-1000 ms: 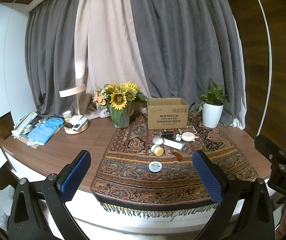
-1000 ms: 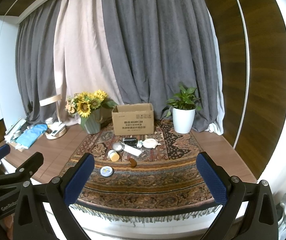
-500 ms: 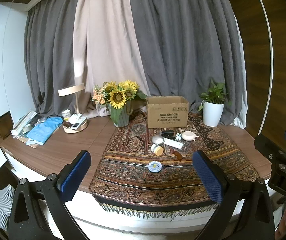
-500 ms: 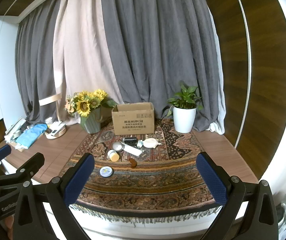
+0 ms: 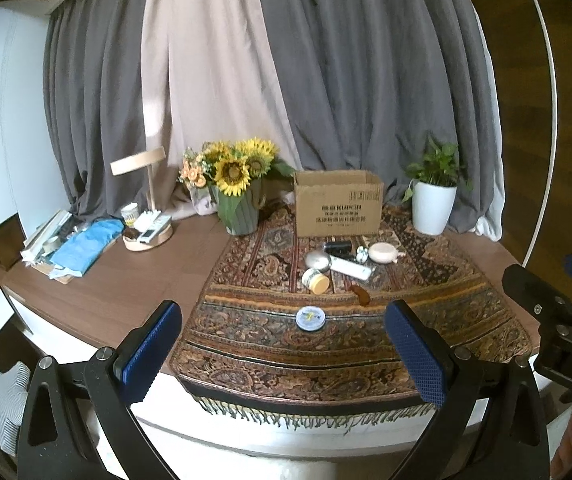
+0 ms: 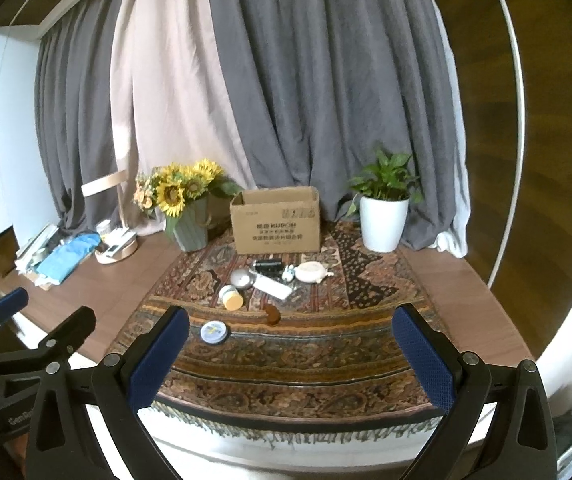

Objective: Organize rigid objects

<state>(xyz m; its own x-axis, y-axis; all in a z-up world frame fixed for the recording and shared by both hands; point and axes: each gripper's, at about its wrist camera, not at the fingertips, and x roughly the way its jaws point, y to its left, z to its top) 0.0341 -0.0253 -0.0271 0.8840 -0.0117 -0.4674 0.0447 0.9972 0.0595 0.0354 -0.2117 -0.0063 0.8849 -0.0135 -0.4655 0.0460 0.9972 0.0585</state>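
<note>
An open cardboard box [image 5: 338, 208] [image 6: 277, 219] stands at the back of a patterned rug [image 5: 426, 312] [image 6: 326, 356]. In front of it lie several small items: a round blue-label tin [image 5: 310, 318] [image 6: 214, 332], a yellow-lidded jar [image 5: 315, 281] [image 6: 231, 297], a silver round case [image 5: 318, 260] [image 6: 241, 278], a white remote [image 5: 350, 269] [image 6: 271, 288], a black item [image 5: 338, 246], a cream round dish [image 5: 382, 253] [image 6: 312, 272] and a brown piece [image 5: 361, 295] [image 6: 272, 315]. My left gripper [image 5: 286, 350] and right gripper [image 6: 292, 354] are open and empty, held before the table's front edge.
A vase of sunflowers [image 5: 237, 196] stands left of the box, a white potted plant [image 5: 434, 200] right of it. A lamp on a wooden tray [image 5: 147, 232] and blue cloth with papers [image 5: 81, 246] sit at the table's left. Curtains hang behind.
Both grippers have shifted very slightly; the scene sits marginally differently in frame. No object has moved and both grippers stay open.
</note>
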